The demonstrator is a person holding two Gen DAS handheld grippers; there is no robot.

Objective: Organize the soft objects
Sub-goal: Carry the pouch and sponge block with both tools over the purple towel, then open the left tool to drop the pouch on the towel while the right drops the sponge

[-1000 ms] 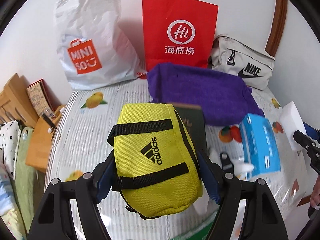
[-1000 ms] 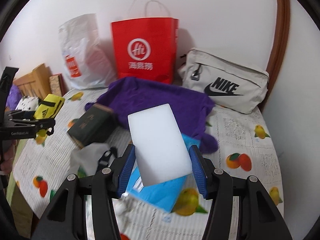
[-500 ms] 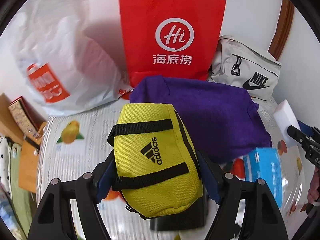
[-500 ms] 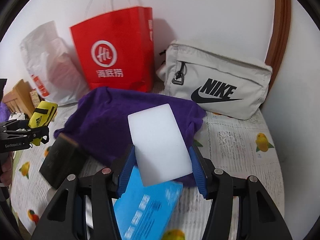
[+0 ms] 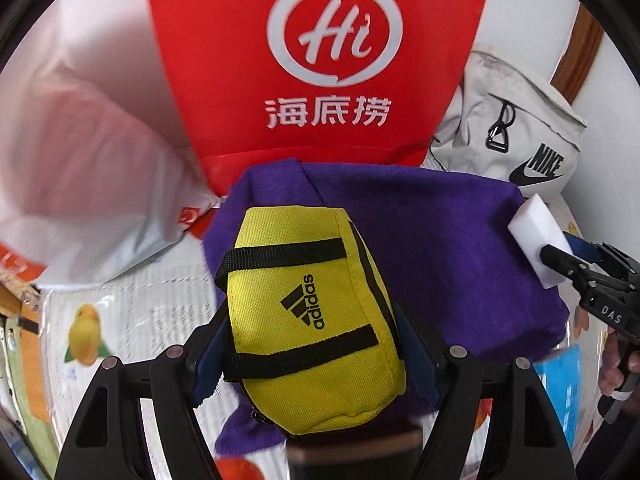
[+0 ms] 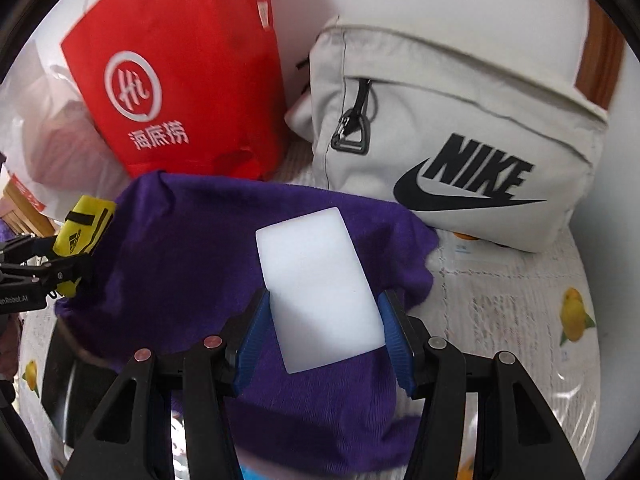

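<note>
Tabletop [image 6: 500, 280]: fruit-print cover under purple cloth [image 5: 440, 232]
Left gripper [image 5: 312, 344]: pinching yellow pouch [image 5: 312, 312] above cloth
Right gripper [image 6: 322, 320]: pinching white sponge [image 6: 320, 284] above cloth

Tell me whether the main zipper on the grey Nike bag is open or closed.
Closed, as far as it shows. On the grey Nike bag the black zipper pull hangs at the left end, and no gap shows along the seam.

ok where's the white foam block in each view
Left wrist view: the white rectangular foam block sits at the right edge, held in the right gripper, over the purple cloth.
Right wrist view: lower centre, clamped between the blue fingers.
Shared landmark: the red paper bag with the white Hi logo.
</note>
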